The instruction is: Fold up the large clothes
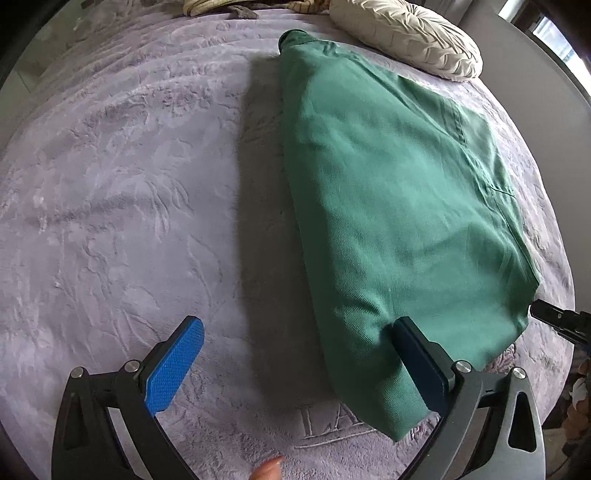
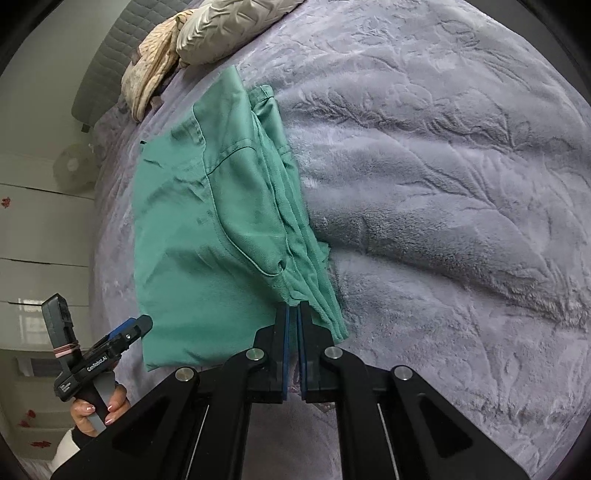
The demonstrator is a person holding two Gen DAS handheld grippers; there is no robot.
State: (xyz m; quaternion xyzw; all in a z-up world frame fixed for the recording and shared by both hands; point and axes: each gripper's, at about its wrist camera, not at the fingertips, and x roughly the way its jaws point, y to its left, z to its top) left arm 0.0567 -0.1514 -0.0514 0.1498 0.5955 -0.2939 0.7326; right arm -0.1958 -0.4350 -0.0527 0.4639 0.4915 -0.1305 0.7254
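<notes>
Garment: a green garment [image 1: 399, 206], already folded into a long narrow stack, lies on the bed with 1 end near the pillows and the other end at the 2 grippers.
Bed: a plush lilac blanket [image 1: 122, 206] with an embossed leaf pattern covers it; the garment rests on this.
Right gripper: the right gripper [image 2: 294, 314] is clamped on the near corner of the garment, its jaws nearly together with only thin cloth between the blue pads.
Left gripper: the left gripper [image 1: 295, 363] stands wide apart; its right pad touches the near folded edge of the garment, its left pad is over bare blanket, and nothing is held.
Handling: the cloth looks soft, light and limp, with several layers showing at the right-hand edge, so it will likely sag and slide apart if lifted by 1 corner only.
Where to hold: judged best at both near corners together, pinching all layers, so the stack stays square as it is carried over.
Surface: the plush blanket probably drags on the cloth, so lifting should work better than pulling.
Around: a cream pleated pillow [image 1: 406, 33] sits just beyond the far end of the garment, with a beige quilted one [image 2: 147, 74] beside it.
In the way: the pillows limit room at the far end; the blanket to the garment's left is free.
</notes>
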